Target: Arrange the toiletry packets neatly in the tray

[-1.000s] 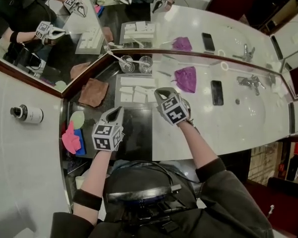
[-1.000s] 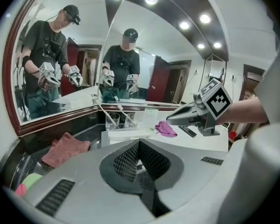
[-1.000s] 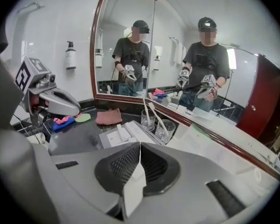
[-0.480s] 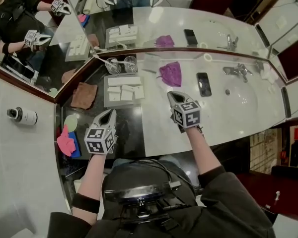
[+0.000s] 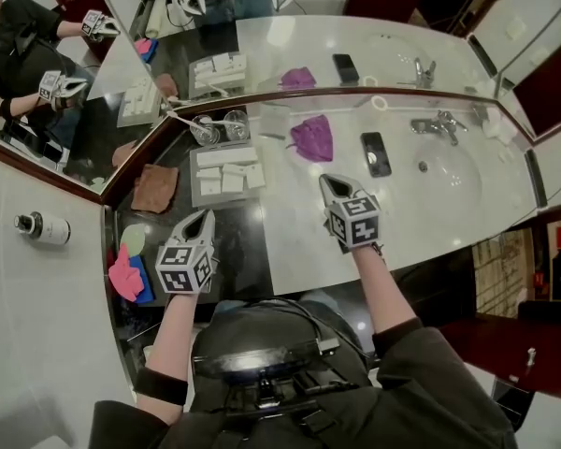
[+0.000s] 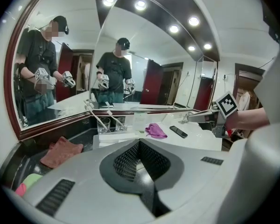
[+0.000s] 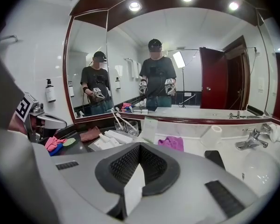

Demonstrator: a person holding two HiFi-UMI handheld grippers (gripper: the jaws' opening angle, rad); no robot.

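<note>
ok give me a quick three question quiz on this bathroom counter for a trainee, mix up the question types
1. True or false: in the head view, the black phone lies between the purple cloth and the faucet.
2. What stands in the glasses behind the tray? a) toothbrushes b) razors c) flowers
3. Fill in: the packets in the tray are ____ in colour.

Key: 1 true; 2 a; 3 white
</note>
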